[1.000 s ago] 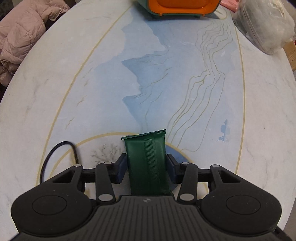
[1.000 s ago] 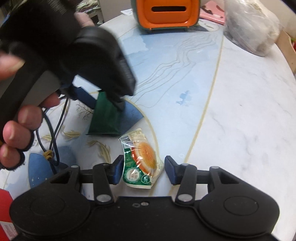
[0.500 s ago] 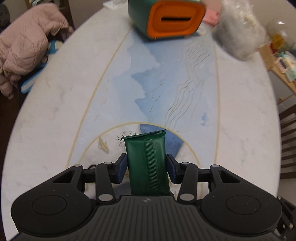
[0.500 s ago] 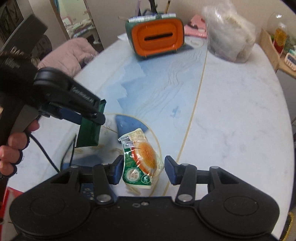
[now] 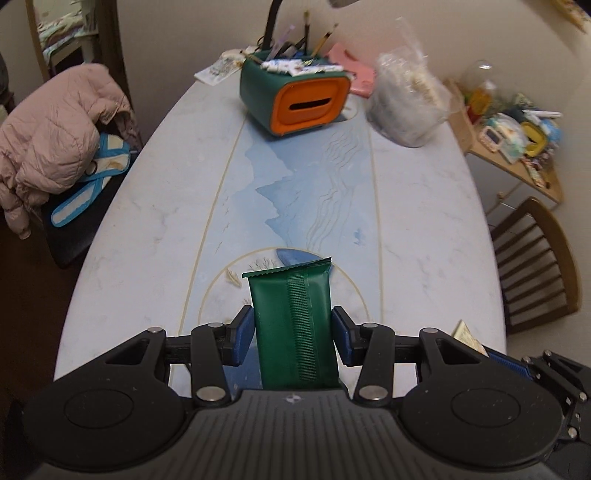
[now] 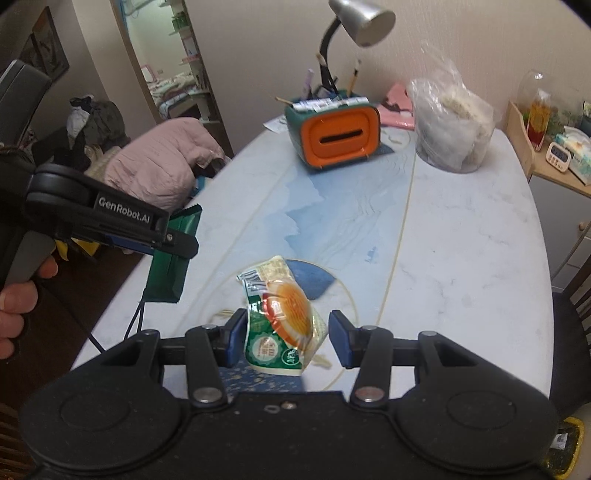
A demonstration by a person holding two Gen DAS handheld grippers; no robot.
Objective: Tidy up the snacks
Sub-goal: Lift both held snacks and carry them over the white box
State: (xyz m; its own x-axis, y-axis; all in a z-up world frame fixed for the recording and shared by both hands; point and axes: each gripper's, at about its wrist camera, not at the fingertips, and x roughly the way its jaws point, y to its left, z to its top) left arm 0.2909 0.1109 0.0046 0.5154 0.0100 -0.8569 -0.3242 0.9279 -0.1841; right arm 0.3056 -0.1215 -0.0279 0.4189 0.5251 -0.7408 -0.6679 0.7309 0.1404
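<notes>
Left gripper: your blue pads are clamped on both sides of the dark green snack packet, which stands upright between them, its crimped top edge pointing away from you.
Right gripper: your jaws are closed on the clear-wrapped snack with the orange centre; the left pad presses the wrapper, while the right pad's contact is hard to make out.
Height: both snacks hang clear above the table, not resting on it.
Your left hand: in the right wrist view, it grips the handle at the frame's left edge, with the green packet hanging below the jaws.
Orange-fronted green box: it sits at the far end of the table, slot facing you, pens and brushes standing in its top.
Clear plastic bag: it lies just right of that box.
Pink jacket: it is heaped on a chair left of the table.
Desk lamp: it rises behind the box.
</notes>
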